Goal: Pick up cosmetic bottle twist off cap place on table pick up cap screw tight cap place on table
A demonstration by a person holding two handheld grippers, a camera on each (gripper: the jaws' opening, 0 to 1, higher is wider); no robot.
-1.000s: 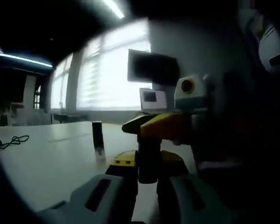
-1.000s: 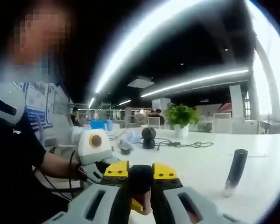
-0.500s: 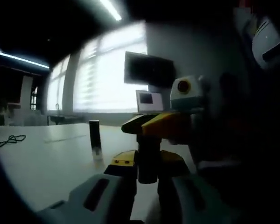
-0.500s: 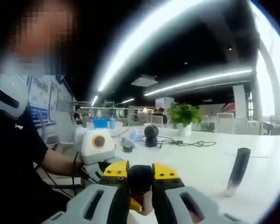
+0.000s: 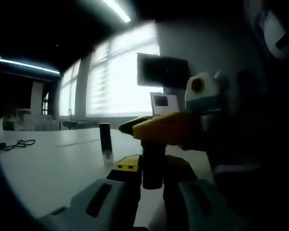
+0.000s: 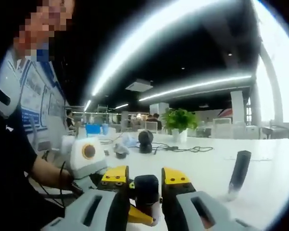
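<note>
Left gripper (image 5: 153,166) closed tight on the cosmetic bottle (image 5: 153,174), gripping its dark body between the two yellow-tipped jaws and holding it upright above the worktop (image 5: 53,168). Contents of the bottle impossible to tell through the dark wall.

Right gripper (image 5: 156,131) reaching in from the right of the left gripper view, with its yellow jaws lying across the top end of the same bottle. From the right gripper view, right gripper (image 6: 145,179) closed on the dark rounded cap (image 6: 146,186), one yellow tip at each side of it. Whether the cap sits fully on the bottle or loose: cannot tell.

Further out on the pale worktop (image 6: 202,166), a dark tube (image 5: 105,143) standing on end, well apart from both grippers and touching nothing else; same tube (image 6: 240,167) leaning to the right in the right gripper view.

Beyond that, a black cable (image 6: 183,149) trailing across the worktop and a green plant (image 6: 178,119) standing in a small white pot (image 6: 178,137). At the left of the right gripper view, a person's forearm (image 6: 45,171) in a dark sleeve.
</note>
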